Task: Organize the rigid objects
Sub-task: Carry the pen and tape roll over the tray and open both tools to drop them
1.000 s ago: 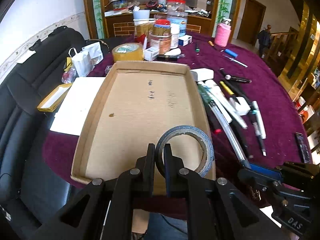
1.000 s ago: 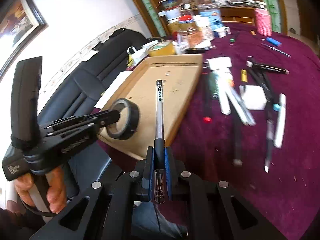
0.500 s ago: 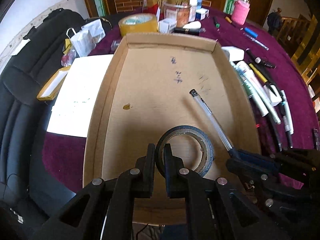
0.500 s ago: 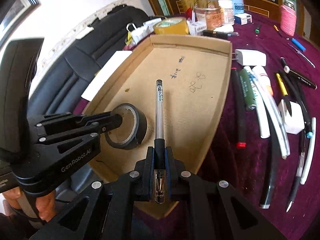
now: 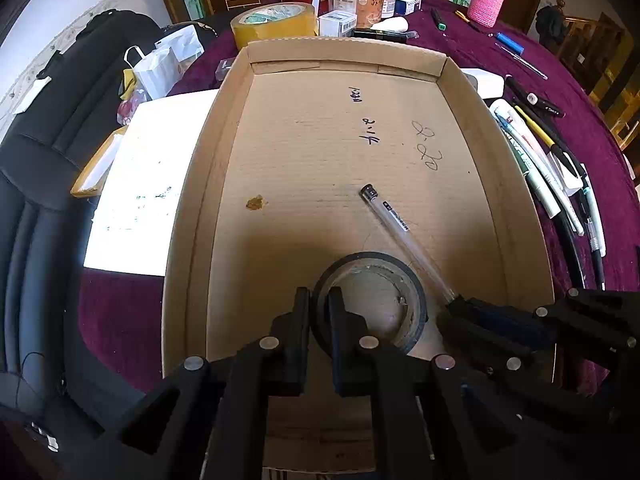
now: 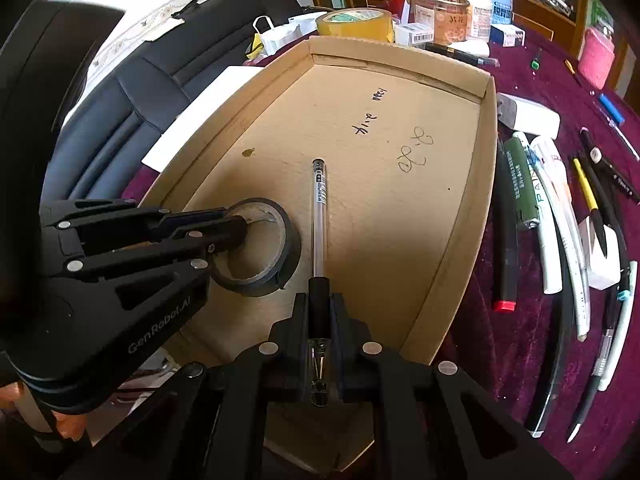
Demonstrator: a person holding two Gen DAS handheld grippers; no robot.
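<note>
A shallow cardboard tray point(image 5: 188, 216) point(image 6: 452, 264) lies on the purple table. My left gripper point(image 5: 319, 300) point(image 6: 224, 240) is shut on the wall of a dark roll of tape point(image 5: 404, 280) point(image 6: 288, 252), low over the tray's near end. My right gripper point(image 6: 320, 304) point(image 5: 460, 308) is shut on the black grip of a clear ballpoint pen point(image 6: 319, 208) point(image 5: 396, 224). The pen reaches out over the tray floor, just right of the roll. Whether roll or pen touch the cardboard I cannot tell.
Several pens and markers point(image 5: 540, 160) point(image 6: 560, 216) lie on the purple cloth right of the tray. A yellow tape roll point(image 5: 274, 24), jars and small boxes crowd the far edge. White paper point(image 5: 148, 184) and a black chair point(image 5: 40, 184) lie to the left.
Both grippers have come forward and down over the tray, bringing the tape roll and the pen lower. The pen now lies out over the tray floor beside the roll.
</note>
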